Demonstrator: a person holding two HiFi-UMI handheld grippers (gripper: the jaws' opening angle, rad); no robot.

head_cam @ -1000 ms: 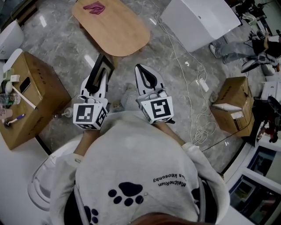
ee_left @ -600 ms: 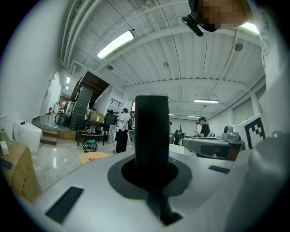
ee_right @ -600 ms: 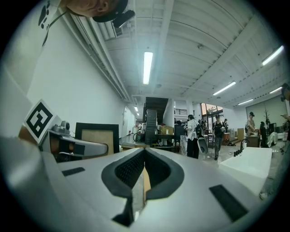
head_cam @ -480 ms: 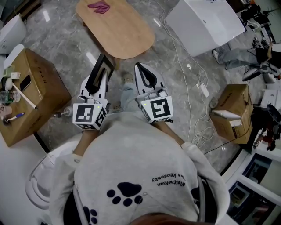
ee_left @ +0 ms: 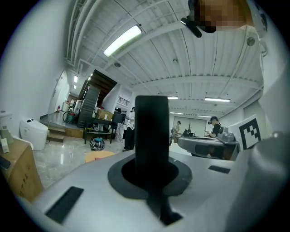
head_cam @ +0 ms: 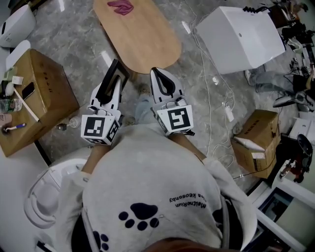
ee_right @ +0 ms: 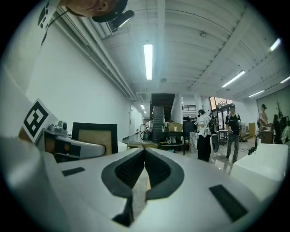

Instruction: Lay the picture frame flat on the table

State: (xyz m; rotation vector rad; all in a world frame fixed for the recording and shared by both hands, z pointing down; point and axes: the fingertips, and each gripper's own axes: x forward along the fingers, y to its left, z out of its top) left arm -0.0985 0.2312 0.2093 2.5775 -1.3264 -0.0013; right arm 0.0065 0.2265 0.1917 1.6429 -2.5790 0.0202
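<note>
Left gripper [head_cam: 113, 82] is clamped on the picture frame [ee_right: 97, 136], jaws nearly together on its thin edge. The frame stands upright out of them, and the head view sees it edge-on. Right gripper [head_cam: 158, 75] has its jaws together at the tips with nothing between them.

Position: the frame is over the floor, just short of the near end of the wooden table [head_cam: 142, 39] and not touching it. The right gripper is level with it, also just short of that near end. A pink item [head_cam: 120, 6] lies at the table's far end. The near and middle parts of the tabletop look bare.

My read is that this is the carry-in, so nothing is placed yet.

How I'd do it:
- Bring the frame over the table's near-to-middle part, well clear of the pink item and in from the rim.
- Lower it until the bottom edge touches the top, then tip it over on that edge. Don't drop it from upright.
- Roll the left wrist so the face goes down parallel to the tabletop, and keep the grip closed through the tilt.
- Open the right jaws or use them closed as a stop on the free edge, so the frame can't slap down or slide off the near end.
- Release only once the frame lies fully on the table.

Risk: the grip is on a thin edge, so the frame may pivot in the jaws as it tilts.
</note>
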